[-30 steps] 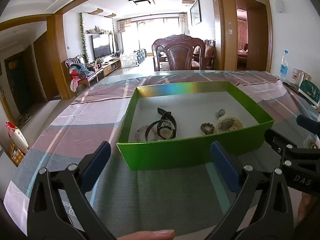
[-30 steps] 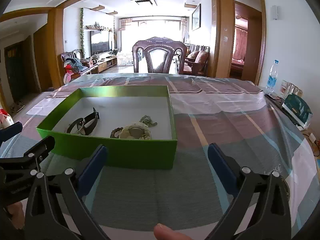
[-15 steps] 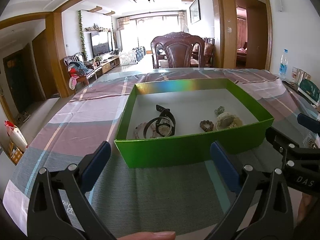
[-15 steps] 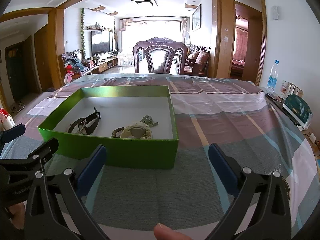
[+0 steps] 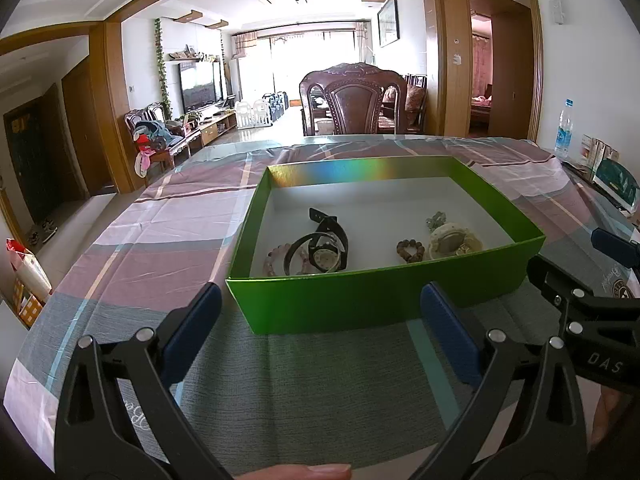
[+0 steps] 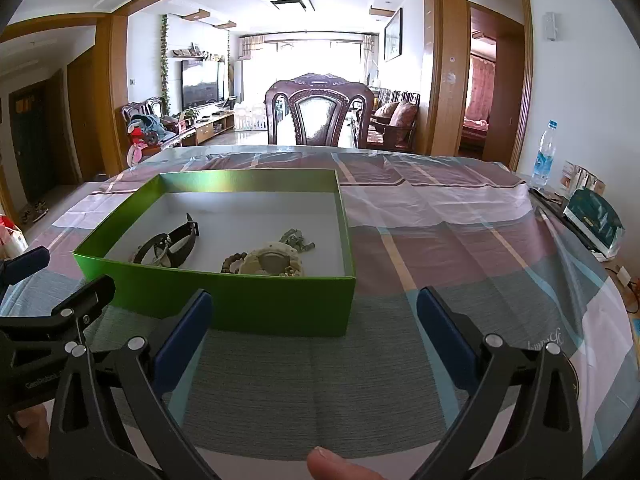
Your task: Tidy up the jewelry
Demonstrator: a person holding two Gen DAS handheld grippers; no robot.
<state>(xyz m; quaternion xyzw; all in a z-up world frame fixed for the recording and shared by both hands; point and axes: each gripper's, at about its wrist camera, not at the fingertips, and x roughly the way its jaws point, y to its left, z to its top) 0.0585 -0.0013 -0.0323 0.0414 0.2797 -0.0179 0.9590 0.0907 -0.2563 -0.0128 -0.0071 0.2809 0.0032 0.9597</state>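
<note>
A green open box (image 5: 360, 304) (image 6: 280, 304) stands on the striped tablecloth. Inside it lie a black watch (image 5: 326, 246) (image 6: 170, 242), a pink bead bracelet (image 5: 276, 258), a brown bead bracelet (image 5: 410, 250) (image 6: 232, 261), a cream round piece (image 5: 454, 242) (image 6: 272, 262) and a small metal trinket (image 5: 436, 219) (image 6: 298, 238). My left gripper (image 5: 320, 332) is open and empty, just in front of the box's near wall. My right gripper (image 6: 310, 330) is open and empty, in front of the box's near right corner. Each gripper shows at the edge of the other's view.
A wooden chair (image 5: 354, 100) stands at the table's far side. A water bottle (image 6: 543, 158), a dark green case (image 6: 594, 216) and small cartons (image 6: 580, 176) sit at the table's right edge. Tablecloth (image 6: 460, 248) lies bare right of the box.
Both grippers have risen slightly and look more down into the box; the jewelry shows more fully. Both stay open and empty. Nothing in the box has moved.
</note>
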